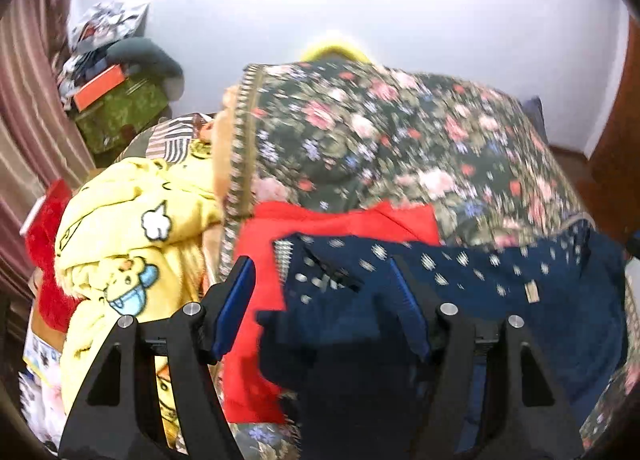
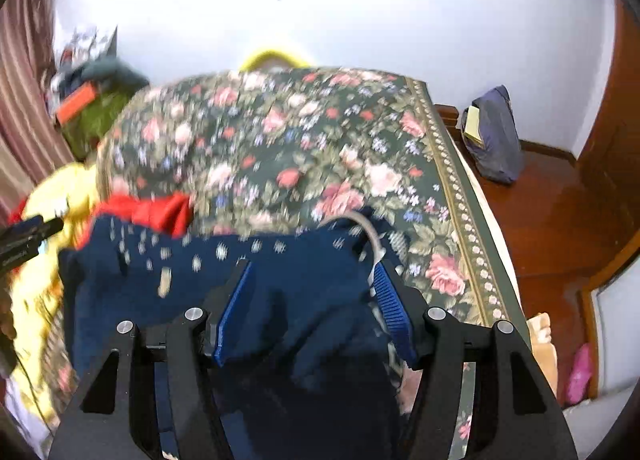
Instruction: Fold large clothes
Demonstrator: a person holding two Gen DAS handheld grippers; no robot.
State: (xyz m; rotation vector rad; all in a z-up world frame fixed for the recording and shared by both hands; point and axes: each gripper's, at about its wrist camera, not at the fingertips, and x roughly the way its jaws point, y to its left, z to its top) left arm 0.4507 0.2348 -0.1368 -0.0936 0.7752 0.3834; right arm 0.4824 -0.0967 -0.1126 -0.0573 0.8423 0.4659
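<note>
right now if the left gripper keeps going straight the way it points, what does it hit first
Most likely the navy garment, which already lies between the left gripper's open jaws. The red cloth and floral bedspread lie beyond it; depth is unclear.

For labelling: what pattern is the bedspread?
Dark green floral bedspread with pink and red roses; clearest in the right wrist view.

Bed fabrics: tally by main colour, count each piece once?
Navy, white-speckled garment: 1
Red cloth: 1
Yellow cartoon-print fleece blanket: 1
Red plush item: 1
Dark green floral bedspread: 1
Total: 5
</note>
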